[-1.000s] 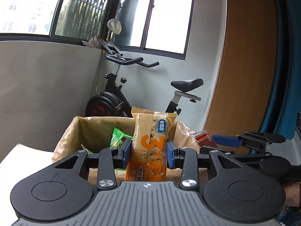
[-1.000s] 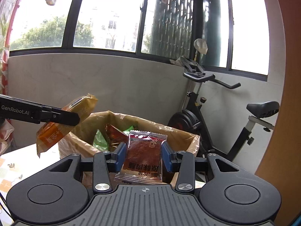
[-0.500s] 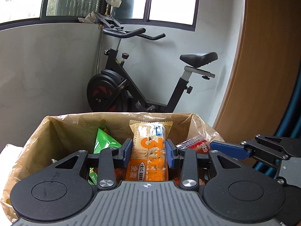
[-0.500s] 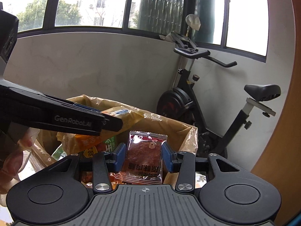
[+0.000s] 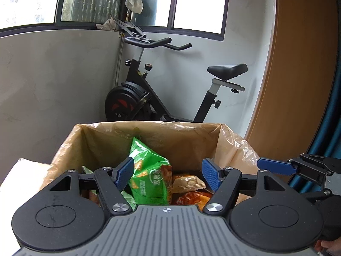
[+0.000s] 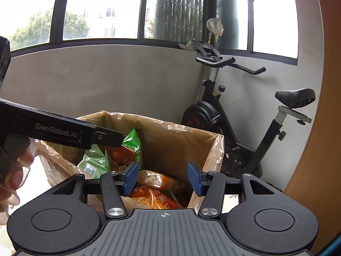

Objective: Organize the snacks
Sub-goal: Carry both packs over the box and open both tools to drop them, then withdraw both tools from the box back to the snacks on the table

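Snacks (image 5: 149,177) lie in the lined box (image 5: 170,134) below both just-opened, empty grippers (image 5: 168,175) (image 6: 163,178).

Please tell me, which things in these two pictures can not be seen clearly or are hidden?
- Left wrist view: the bottom of the lined box is hidden by snack packets and the left hand-held gripper.
- Same view: the right hand-held gripper is cut off by the right edge.
- Right wrist view: the green packet is partly covered by the other gripper's finger.
- Packet print is too small to read.
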A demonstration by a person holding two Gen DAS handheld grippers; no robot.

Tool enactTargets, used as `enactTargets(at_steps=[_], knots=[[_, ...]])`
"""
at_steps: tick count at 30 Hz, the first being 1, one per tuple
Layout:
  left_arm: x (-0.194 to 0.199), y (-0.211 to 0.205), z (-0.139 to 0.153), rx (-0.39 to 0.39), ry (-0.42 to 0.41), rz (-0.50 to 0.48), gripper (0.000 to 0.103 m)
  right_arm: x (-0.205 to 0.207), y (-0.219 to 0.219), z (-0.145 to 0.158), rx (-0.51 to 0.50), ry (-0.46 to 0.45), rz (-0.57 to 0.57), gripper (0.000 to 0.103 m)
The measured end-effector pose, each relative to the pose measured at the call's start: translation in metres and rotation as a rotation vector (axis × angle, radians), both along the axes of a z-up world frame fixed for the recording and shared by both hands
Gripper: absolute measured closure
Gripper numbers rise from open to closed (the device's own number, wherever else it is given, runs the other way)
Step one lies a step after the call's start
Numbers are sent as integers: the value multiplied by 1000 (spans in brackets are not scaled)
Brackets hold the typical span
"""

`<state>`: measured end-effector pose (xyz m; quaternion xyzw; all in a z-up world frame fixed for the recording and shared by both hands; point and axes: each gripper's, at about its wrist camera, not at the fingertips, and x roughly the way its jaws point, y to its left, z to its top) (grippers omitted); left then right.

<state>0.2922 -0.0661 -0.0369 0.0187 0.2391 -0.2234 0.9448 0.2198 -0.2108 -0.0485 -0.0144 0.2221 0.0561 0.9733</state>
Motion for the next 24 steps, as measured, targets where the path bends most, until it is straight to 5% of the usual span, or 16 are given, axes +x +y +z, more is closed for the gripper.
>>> enactTargets(at_steps=[15, 24], knots=[[-37, 140, 15, 4, -32, 194, 31, -68, -14, -17, 86, -75, -123, 55], [-53, 170, -28, -17, 36, 212, 32, -84, -6, -71, 55, 28, -74, 53]])
